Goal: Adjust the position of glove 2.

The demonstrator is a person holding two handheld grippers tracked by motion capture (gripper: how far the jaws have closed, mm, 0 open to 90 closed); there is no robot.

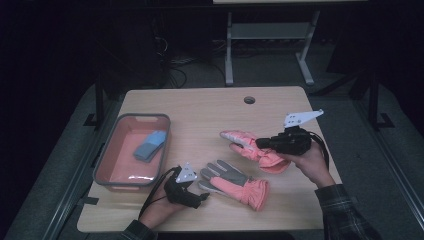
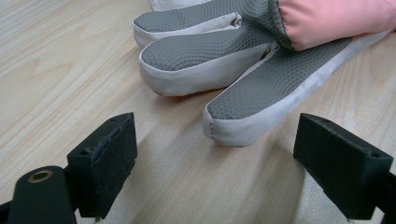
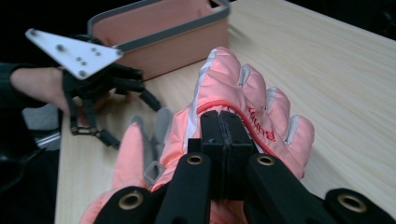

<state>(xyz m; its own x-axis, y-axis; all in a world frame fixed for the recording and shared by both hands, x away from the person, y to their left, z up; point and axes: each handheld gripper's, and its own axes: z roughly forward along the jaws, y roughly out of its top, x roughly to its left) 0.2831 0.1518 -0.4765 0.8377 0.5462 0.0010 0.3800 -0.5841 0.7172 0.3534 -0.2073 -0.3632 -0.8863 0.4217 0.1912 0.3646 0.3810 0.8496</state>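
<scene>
sitting by the salmon plastic bin [image 1: 112, 182], the left gripper [image 2: 215, 163] has jaws spread before the grey-palmed pink glove [image 1: 232, 182] lying flat. the right gripper [image 3: 219, 140] pinches the other pink padded glove [image 1: 252, 148], lifted; binning it looks next.

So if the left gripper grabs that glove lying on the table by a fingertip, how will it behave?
Probably floppy: the glove on the table looks padded and soft, so the rest should droop. Its textured grey palm likely resists slipping. The left gripper stands open just short of a fingertip.
</scene>
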